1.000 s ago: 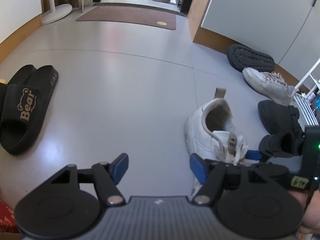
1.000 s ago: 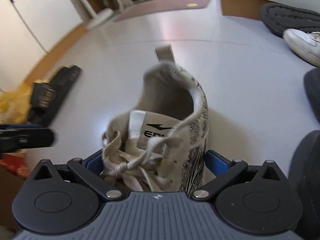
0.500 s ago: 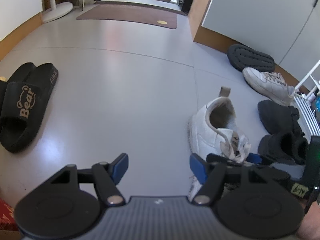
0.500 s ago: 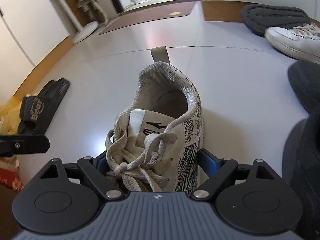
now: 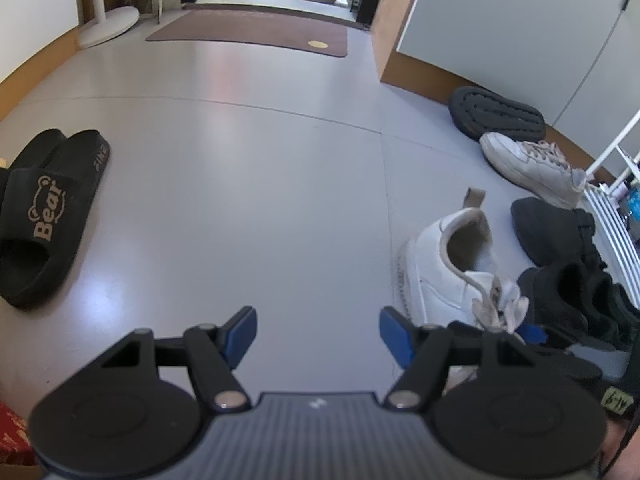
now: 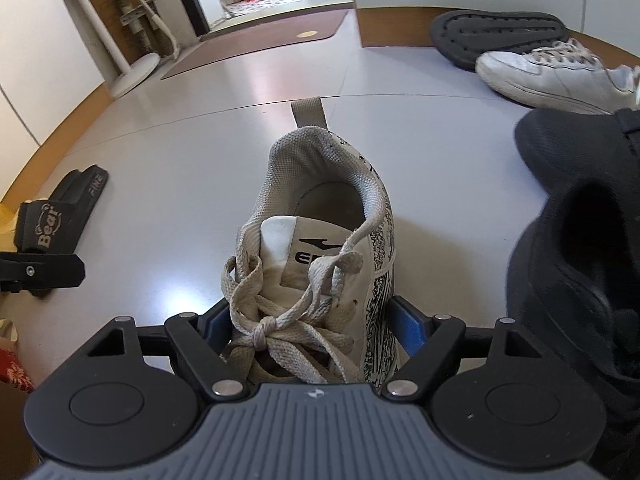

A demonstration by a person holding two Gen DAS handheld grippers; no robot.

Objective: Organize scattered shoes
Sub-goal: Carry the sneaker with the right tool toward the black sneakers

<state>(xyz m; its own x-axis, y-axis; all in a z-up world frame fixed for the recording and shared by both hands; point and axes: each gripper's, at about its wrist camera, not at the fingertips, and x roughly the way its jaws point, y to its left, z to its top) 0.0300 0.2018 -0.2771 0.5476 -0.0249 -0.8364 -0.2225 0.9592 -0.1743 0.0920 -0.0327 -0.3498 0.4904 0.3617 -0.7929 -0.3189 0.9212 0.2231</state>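
A white sneaker [image 6: 320,208] with grey laces and black print on its side stands on the grey floor, heel away from me. My right gripper [image 6: 310,322] straddles its laced forefoot. The jaws are closing, and the blue pads [image 6: 406,326] touch both sides of the shoe. In the left wrist view the same white sneaker [image 5: 436,276] sits at the right, with one blue fingertip [image 5: 534,334] of the right gripper beside its laces. My left gripper [image 5: 317,334] hovers open over bare floor to the sneaker's left, holding nothing.
A pair of black "Bear" slippers [image 5: 44,216] lies at the left. Two black shoes [image 5: 560,232] crowd the sneaker's right. Behind them lie another white sneaker [image 5: 528,168] and an upturned dark slipper [image 5: 496,116]. A white rack [image 5: 612,208] stands far right, a brown mat [image 5: 248,34] by the doorway.
The right gripper's jaws have narrowed onto the sneaker. The gripper and the sneaker have shifted a little to the right in the left wrist view. The left gripper has stayed still.
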